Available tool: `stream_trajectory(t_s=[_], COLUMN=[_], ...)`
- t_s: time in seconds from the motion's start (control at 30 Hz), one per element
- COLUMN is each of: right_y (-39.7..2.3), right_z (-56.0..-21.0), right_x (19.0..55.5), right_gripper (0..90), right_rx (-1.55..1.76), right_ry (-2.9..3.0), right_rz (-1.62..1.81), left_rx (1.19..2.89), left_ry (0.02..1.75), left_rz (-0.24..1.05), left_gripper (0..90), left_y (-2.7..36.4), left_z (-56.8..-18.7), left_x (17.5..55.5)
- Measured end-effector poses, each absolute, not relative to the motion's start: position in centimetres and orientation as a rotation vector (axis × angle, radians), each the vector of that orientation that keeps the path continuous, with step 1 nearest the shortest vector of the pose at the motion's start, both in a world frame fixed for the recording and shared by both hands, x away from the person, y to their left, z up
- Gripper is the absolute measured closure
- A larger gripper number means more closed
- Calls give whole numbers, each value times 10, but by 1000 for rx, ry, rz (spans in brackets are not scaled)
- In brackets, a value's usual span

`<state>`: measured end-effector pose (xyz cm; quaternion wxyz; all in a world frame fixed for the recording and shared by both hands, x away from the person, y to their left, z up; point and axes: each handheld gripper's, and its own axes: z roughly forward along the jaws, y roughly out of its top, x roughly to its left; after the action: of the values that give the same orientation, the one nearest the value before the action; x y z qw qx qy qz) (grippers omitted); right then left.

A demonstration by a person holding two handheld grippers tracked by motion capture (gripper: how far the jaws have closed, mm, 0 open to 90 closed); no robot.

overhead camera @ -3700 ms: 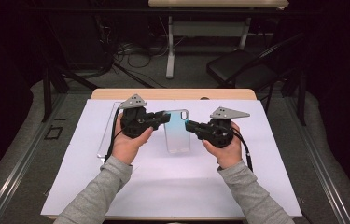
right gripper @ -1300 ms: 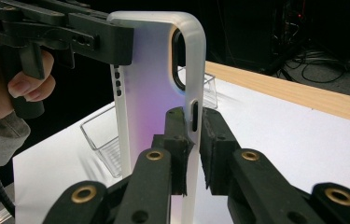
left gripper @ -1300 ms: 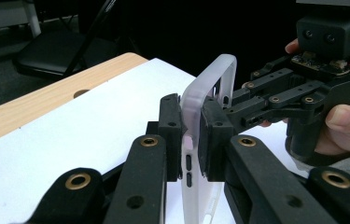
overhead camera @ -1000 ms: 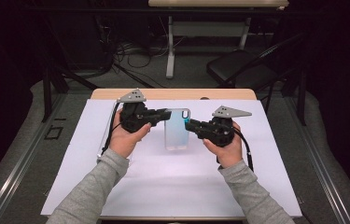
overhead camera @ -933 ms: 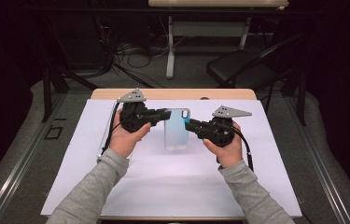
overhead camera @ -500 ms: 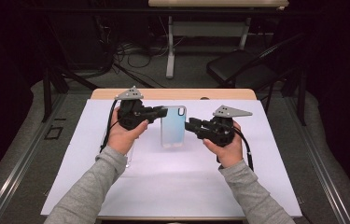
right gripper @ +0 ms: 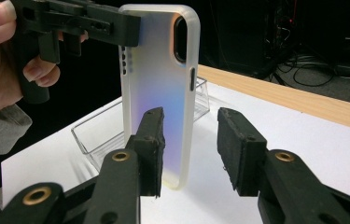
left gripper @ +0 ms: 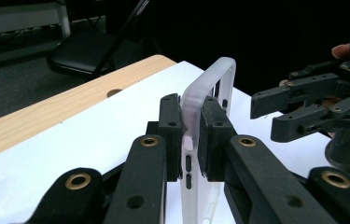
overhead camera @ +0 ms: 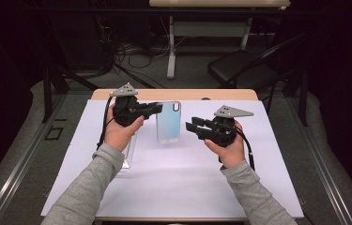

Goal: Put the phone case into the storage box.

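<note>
Phone case [overhead camera: 168, 123]: frosted translucent white, back shading pale blue to violet with a faint orange tint near the camera cutout. Left gripper [overhead camera: 157, 108] and right gripper [overhead camera: 190, 127]: black, brass-coloured rivets, grey top plates. Tray [right gripper: 99, 132]: clear. Table cover [overhead camera: 173, 178]: white. Tabletop edge [overhead camera: 173, 94]: light wood. Sleeves [overhead camera: 89, 180]: grey.

**Phone case held upright**

We see a translucent frosted phone case [overhead camera: 168, 122] with an iridescent blue-pink sheen and a camera cutout at the top. It stands upright, clamped at its upper side edge, its bottom end near the white-covered table.
</note>
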<state>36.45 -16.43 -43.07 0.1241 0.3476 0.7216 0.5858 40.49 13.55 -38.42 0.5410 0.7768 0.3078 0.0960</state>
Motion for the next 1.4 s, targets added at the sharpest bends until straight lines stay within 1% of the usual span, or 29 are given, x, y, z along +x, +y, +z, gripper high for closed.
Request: stream_trajectory(t_s=[0.57,1.07,1.2,1.4], right_y=[-165,-167,-169,-171], right_z=[-432,-433,-432,-432], right_x=[366,369,369,370], right_gripper=[616,536,526,473], right_rx=[996,985,998,988], right_ry=[2115,2115,2114,2103], right_rz=[1681,1641,1640,1598], left_rx=[1844,1825,1821,1813], left_ry=[766,801,813,816], left_rz=[273,312,317,328], left_gripper=[818,818,818,818], left_y=[149,167,172,180], left_z=[-380,-372,-371,-367], left_x=[417,428,430,434])
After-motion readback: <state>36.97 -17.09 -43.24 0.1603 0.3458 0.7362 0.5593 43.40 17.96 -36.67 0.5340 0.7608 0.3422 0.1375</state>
